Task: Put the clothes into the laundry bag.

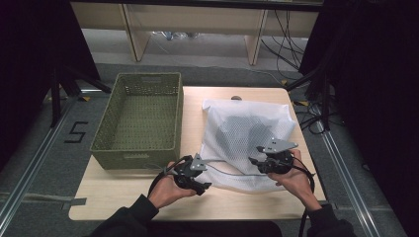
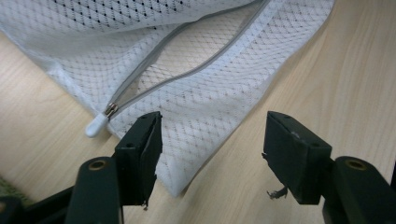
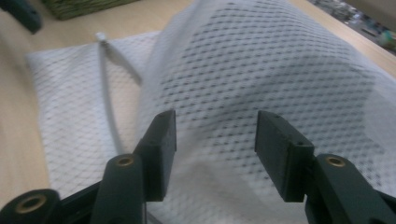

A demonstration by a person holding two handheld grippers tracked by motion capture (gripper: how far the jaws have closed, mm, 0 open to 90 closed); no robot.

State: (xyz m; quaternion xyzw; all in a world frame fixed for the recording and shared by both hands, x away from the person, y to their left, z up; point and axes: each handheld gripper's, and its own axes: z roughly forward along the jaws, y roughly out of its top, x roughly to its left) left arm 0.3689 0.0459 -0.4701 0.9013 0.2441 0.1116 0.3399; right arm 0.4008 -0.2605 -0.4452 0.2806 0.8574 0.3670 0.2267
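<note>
White mesh bag [image 1: 245,140] holds something dark, perhaps clothing; green basket [image 1: 140,118] alongside.

A: Item?
B: White mesh laundry bag [image 1: 245,132], lying flat on the table, dark contents bulging its middle.
A: Zipper [image 2: 187,56]?
B: Grey, partly open, white pull [image 2: 97,125] at the near corner
</note>
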